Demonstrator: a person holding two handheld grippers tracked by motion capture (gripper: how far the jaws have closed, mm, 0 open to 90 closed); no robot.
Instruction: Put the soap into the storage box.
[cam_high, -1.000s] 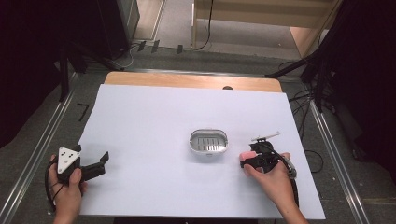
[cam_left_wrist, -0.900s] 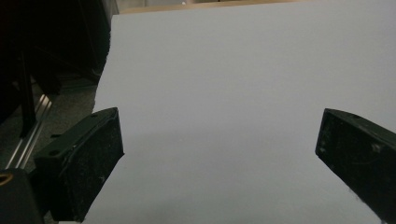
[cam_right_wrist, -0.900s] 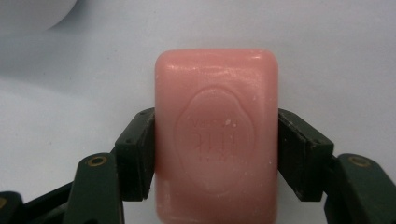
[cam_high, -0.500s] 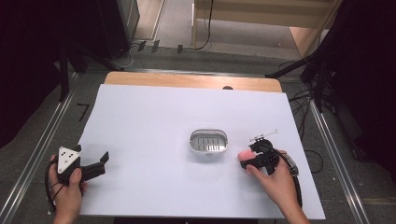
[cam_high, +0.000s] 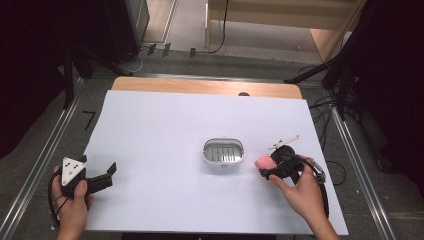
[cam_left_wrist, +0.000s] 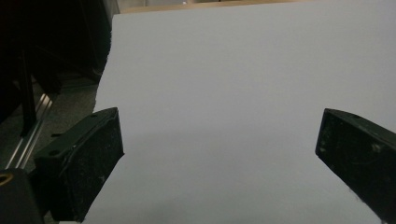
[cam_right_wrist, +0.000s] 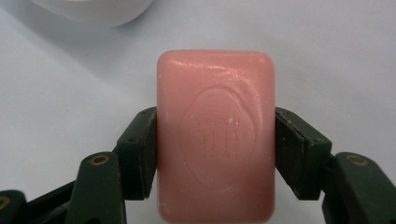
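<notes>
A pink bar of soap (cam_right_wrist: 215, 135) with an oval stamp on its face sits between the jaws of my right gripper (cam_right_wrist: 215, 149), which is shut on its two long sides. In the high view the soap (cam_high: 264, 163) and right gripper (cam_high: 272, 167) are just right of a small oval metal soap dish (cam_high: 223, 151) with a slotted floor. The dish's white rim (cam_right_wrist: 88, 11) shows at the top left of the right gripper view. My left gripper (cam_high: 102, 179) rests at the table's front left, its jaws wide open over bare white surface (cam_left_wrist: 224, 93).
A white sheet (cam_high: 190, 125) covers the table, with a strip of wood (cam_high: 200, 86) bare at the far edge. Metal rails (cam_high: 37, 165) run along both sides. Cables and dark stands lie on the floor beyond.
The right gripper with the soap has shifted slightly toward the dish. The left gripper has stayed put.
</notes>
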